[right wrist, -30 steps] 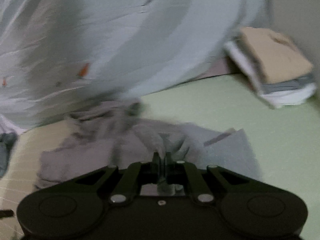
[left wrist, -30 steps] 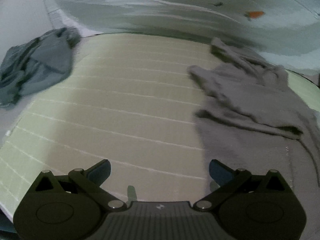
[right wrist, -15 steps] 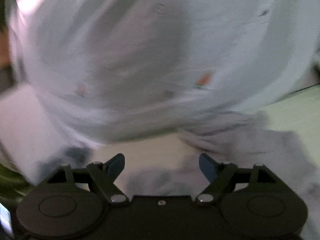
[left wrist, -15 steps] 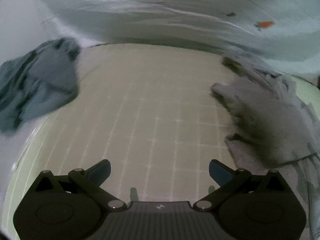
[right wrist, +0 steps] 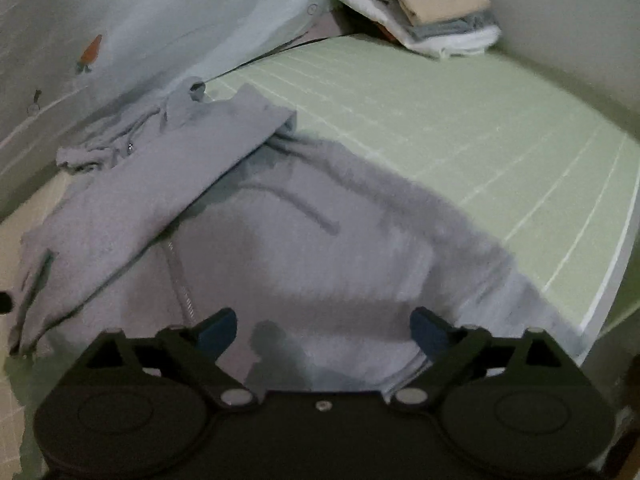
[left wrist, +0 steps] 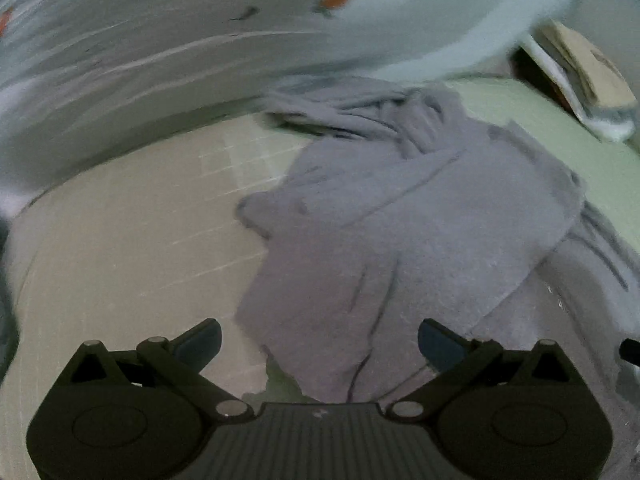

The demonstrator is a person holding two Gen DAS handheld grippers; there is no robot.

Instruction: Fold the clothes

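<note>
On the pale green mattress [right wrist: 460, 128], the grey hoodie [right wrist: 280, 248] now lies spread out flat, with one part folded diagonally across its upper left. A second ago the right gripper [right wrist: 323, 330] was pinched on the grey fabric; half a second ago it was already spread, and now it hangs with its jaws wide apart, nothing between them, just above the hoodie's lower hem. The left gripper [left wrist: 319, 338] was looking at mostly bare mattress with the hoodie off to its right; now the hoodie [left wrist: 400, 220] fills the centre of its view, and the crumpled dark garment seen at its left has gone from sight. Its jaws stand wide apart as well, empty, with the hoodie's near edge lying directly ahead between the blue fingertips [left wrist: 200, 340]. Whether they touch the cloth cannot be told. Folded clothes sit stacked [right wrist: 432, 12] at the far corner, tan on top. A pale sheet with orange motifs [right wrist: 140, 32] hangs behind the hoodie.
</note>
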